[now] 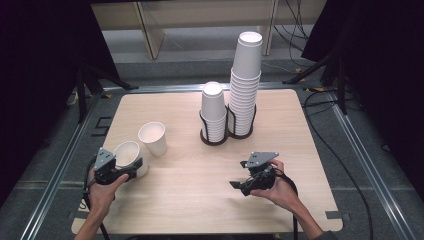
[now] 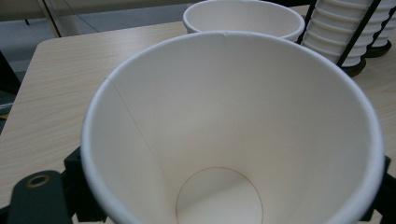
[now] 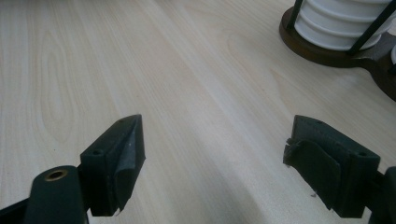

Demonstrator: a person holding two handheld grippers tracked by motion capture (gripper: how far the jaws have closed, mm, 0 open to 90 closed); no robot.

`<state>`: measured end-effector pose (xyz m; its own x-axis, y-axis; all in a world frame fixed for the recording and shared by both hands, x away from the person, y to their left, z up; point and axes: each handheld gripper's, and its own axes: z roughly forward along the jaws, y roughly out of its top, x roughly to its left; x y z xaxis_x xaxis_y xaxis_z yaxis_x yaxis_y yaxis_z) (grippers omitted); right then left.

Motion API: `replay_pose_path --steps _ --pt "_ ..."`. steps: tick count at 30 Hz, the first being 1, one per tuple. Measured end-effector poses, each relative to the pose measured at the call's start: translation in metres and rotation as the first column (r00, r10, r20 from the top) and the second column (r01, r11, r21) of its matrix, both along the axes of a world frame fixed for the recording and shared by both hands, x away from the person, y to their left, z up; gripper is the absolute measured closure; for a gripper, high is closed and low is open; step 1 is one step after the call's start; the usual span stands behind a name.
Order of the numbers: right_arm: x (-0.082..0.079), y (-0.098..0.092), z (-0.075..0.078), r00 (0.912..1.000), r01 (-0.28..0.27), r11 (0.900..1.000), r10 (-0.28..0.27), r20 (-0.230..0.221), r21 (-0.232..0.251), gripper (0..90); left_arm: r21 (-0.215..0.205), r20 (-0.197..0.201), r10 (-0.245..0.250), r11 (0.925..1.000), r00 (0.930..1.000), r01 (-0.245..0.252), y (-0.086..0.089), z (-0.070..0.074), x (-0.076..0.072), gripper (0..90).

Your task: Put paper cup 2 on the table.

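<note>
A white paper cup [image 1: 128, 154] lies tilted in my left gripper [image 1: 133, 168], near the table's left front. In the left gripper view the cup's open mouth [image 2: 233, 130] faces the camera, and the two black jaws of the left gripper [image 2: 229, 196] press on its sides. A second paper cup [image 1: 153, 138] [image 2: 243, 18] stands upright just behind it. My right gripper [image 1: 238, 185] [image 3: 215, 158] hovers low over bare wood at the right front. Its jaws are wide apart with nothing between them.
A dark wire holder [image 1: 215, 140] [image 3: 327, 49] at the table's middle back carries a short stack of cups [image 1: 214, 112] and a tall stack [image 1: 246, 85] [image 2: 345, 32]. The wooden table [image 1: 190, 185] ends close behind the hands, and cables lie on the floor at the right.
</note>
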<state>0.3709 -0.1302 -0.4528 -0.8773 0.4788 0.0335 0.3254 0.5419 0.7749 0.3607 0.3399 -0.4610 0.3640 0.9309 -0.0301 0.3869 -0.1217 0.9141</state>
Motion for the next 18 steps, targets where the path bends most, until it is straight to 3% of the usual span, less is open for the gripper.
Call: replay_pose_path --steps 5,11,15,18 --pt "0.001 0.001 -0.001 0.9999 -0.014 1.000 0.014 0.003 -0.004 19.4 0.015 0.001 0.001 0.9999 1.0000 -0.001 0.001 -0.004 0.006 13.3" --pt "0.000 0.001 -0.001 0.9997 -0.024 1.000 0.024 0.004 -0.007 19.4 0.015 0.039 -0.030 0.9995 0.9988 0.029 0.002 -0.010 0.011 12.2" --pt "-0.001 0.002 -0.001 0.9998 -0.017 1.000 0.017 -0.008 -0.001 19.4 0.012 0.043 -0.022 0.9997 0.9988 0.022 0.001 -0.012 0.009 11.4" --pt "0.000 0.002 -0.001 0.9996 -0.026 1.000 0.026 0.009 -0.007 19.5 0.013 0.031 -0.033 0.9994 0.9990 0.033 0.000 -0.015 0.008 11.9"
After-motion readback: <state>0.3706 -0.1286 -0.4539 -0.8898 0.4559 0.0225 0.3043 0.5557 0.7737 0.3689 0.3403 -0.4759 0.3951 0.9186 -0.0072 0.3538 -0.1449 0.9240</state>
